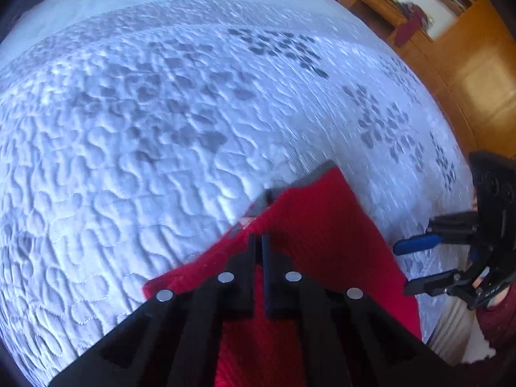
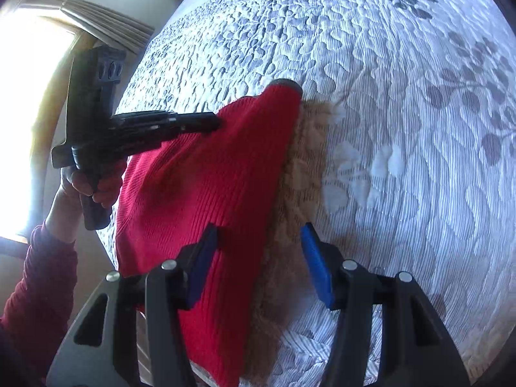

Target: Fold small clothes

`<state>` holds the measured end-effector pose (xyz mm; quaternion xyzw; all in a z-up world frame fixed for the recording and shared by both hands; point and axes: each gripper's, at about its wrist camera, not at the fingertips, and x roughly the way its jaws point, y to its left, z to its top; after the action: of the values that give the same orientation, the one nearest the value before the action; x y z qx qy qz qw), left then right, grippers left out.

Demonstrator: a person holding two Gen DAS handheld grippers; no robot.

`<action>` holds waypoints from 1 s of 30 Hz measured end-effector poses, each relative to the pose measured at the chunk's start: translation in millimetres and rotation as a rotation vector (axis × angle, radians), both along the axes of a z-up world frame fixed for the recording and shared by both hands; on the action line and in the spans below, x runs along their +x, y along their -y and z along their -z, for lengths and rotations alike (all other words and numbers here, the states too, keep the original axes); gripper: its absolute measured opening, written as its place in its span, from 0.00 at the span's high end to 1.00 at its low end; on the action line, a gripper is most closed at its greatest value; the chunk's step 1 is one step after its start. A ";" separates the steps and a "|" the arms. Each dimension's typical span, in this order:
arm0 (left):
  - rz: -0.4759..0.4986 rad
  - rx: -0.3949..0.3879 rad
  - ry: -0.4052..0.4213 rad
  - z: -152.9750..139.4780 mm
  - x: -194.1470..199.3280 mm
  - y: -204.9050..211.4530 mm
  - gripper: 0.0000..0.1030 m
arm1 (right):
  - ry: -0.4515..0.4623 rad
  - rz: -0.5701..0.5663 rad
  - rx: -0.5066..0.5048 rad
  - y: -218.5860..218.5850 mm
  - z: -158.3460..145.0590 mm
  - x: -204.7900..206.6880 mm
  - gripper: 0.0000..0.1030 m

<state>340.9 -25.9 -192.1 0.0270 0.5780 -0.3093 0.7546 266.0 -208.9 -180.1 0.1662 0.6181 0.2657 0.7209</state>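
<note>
Tan fleece lining (image 2: 292, 174) (right wrist view only) beside red knit garment (image 2: 206, 174).

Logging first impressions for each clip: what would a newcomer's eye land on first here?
The bright red knit garment on the white-and-grey quilted bedspread, with a tan fleecy layer showing along its edge. The left hand-held gripper is shut at the red knit's far side, and the right hand-held gripper is open over its near edge.

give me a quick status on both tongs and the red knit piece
Left tongs shut, pinching the red ribbed knit garment. Right tongs open over its edge and the tan fleecy lining. White quilted bedspread underneath, nothing blocking.
</note>
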 end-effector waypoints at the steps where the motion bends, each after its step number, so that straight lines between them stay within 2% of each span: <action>1: -0.031 -0.017 0.013 -4.0 0.2 -5.7 0.98 | 0.003 0.001 -0.004 -0.3 0.2 0.2 0.47; 4: -0.110 -0.038 0.016 -4.0 2.9 -22.2 0.98 | 0.008 0.001 -0.016 -1.3 1.3 0.7 0.46; 6: -0.107 -0.002 -0.008 8.1 1.1 -20.6 0.98 | 0.000 0.005 -0.020 -3.1 3.4 2.8 0.46; 8: -0.101 0.016 0.016 9.5 -3.1 -15.7 0.92 | 0.002 0.006 -0.027 -3.8 3.0 2.9 0.46; 9: -0.109 0.006 0.010 7.2 -3.9 -15.8 0.86 | 0.001 0.009 -0.030 -3.5 2.5 2.5 0.46; 10: -0.124 -0.005 0.003 4.0 -4.7 -17.3 0.72 | -0.002 0.014 -0.033 -2.8 2.1 2.3 0.46; 13: -0.186 -0.016 0.021 -12.4 -13.8 -26.1 0.42 | 0.000 0.020 -0.047 -0.4 -4.1 -2.7 0.45; 15: -0.213 -0.001 0.058 -26.0 -26.5 -35.8 0.39 | 0.009 0.007 -0.046 -0.2 -10.2 -11.3 0.45; 16: -0.237 0.037 0.073 -31.7 -37.0 -44.5 0.36 | 0.006 -0.004 -0.040 -1.4 -12.1 -17.3 0.45; 19: -0.307 0.084 0.097 -38.4 -66.5 -71.3 0.36 | -0.010 -0.025 -0.039 -6.4 -11.5 -34.0 0.45; 21: -0.360 0.077 0.092 -40.0 -90.2 -88.3 0.36 | -0.038 -0.036 -0.040 -11.4 -5.1 -47.7 0.45; 23: -0.394 0.034 0.083 -42.1 -118.8 -99.3 0.36 | -0.061 -0.043 -0.042 -16.3 0.5 -56.1 0.45; 24: -0.397 0.017 0.077 -41.7 -131.0 -99.6 0.37 | -0.073 -0.045 -0.049 -19.3 3.9 -60.0 0.47; 26: -0.371 0.010 0.077 -40.0 -155.9 -92.1 0.37 | -0.087 -0.047 -0.047 -24.0 6.8 -64.5 0.64; 27: -0.360 0.021 0.087 -39.3 -165.6 -86.6 0.37 | -0.098 -0.047 -0.024 -26.1 5.9 -66.2 0.81; 30: -0.348 0.084 0.104 -35.1 -182.7 -76.4 0.37 | -0.058 -0.048 -0.081 -30.2 -7.7 -71.8 0.88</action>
<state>158.3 50.4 -157.0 -0.0261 0.5467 -0.1480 0.8237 194.2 -178.7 -172.4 0.1294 0.6528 0.2527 0.7024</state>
